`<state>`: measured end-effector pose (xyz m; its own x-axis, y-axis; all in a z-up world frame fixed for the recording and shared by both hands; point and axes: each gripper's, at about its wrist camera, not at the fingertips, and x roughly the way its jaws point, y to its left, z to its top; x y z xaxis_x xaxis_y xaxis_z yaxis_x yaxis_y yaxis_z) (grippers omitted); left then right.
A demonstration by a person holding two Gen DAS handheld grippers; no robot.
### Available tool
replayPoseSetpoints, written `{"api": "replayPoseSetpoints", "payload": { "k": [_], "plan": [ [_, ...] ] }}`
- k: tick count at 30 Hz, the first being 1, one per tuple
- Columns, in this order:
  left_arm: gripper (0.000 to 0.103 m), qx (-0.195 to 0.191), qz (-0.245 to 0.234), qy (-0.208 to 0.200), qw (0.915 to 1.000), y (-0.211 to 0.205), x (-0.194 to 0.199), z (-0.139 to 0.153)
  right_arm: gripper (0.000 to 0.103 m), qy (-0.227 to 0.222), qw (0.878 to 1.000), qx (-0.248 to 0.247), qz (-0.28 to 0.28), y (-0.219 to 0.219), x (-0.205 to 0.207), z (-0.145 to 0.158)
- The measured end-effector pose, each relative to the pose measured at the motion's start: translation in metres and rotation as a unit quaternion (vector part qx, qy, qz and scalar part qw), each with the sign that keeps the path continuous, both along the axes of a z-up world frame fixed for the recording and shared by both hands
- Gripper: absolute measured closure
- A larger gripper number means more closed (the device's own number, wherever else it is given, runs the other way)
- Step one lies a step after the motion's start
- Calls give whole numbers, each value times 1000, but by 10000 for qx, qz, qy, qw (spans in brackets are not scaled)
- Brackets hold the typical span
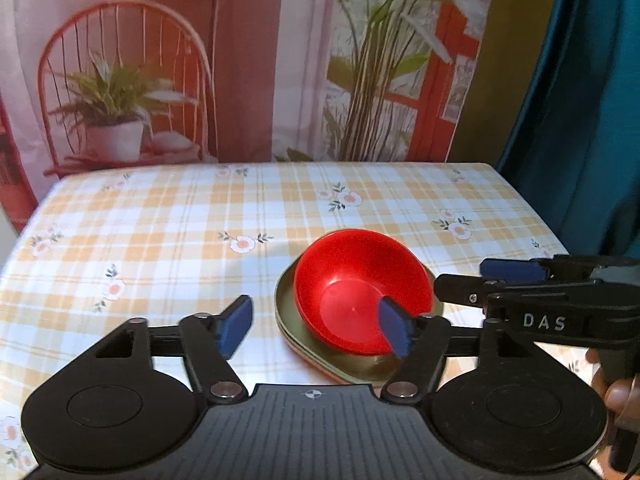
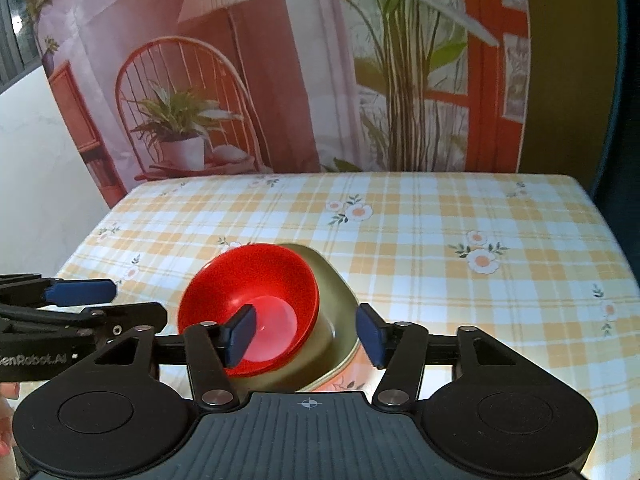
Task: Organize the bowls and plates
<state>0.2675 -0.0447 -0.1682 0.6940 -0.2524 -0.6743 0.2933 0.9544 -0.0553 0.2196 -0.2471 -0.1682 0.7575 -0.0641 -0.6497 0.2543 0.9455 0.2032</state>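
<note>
Bowl (image 2: 256, 300) between right gripper (image 2: 306, 334) fingers

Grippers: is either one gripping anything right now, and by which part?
Nothing is held. The left gripper and right gripper both stand open above the glossy red plastic bowl, which sits in the olive-green plate stack.

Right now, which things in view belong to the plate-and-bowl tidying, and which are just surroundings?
Part of the job:
red bowl, sitting in the plates
stacked olive-green plates
left claw, open
right claw, open

Just there:
checked floral tablecloth
printed backdrop
</note>
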Motion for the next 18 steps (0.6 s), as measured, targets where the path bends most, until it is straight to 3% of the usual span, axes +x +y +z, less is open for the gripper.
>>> {"api": "replayPoseSetpoints", "payload": {
  "k": [3, 5, 8, 10, 18],
  "plan": [
    [14, 98, 68, -230, 9997, 4, -17, 10, 41, -59, 9999, -96, -17, 5, -14, 10],
    [12, 97, 134, -317, 9994, 9, -28, 17, 35, -95, 9999, -109, -56, 9, -24, 17],
    [6, 43, 200, -424, 9989, 15, -47, 27, 19, -263, 9995, -184, -51, 17, -43, 32],
    [1, 83, 288, -579, 9979, 20, -62, 35, 3, -342, 9989, -274, -148, 23, -54, 41],
    [0, 315, 616, -1062, 9919, 29, -107, 68, 0, -634, 9969, -346, -322, 42, -98, 75]
  ]
}}
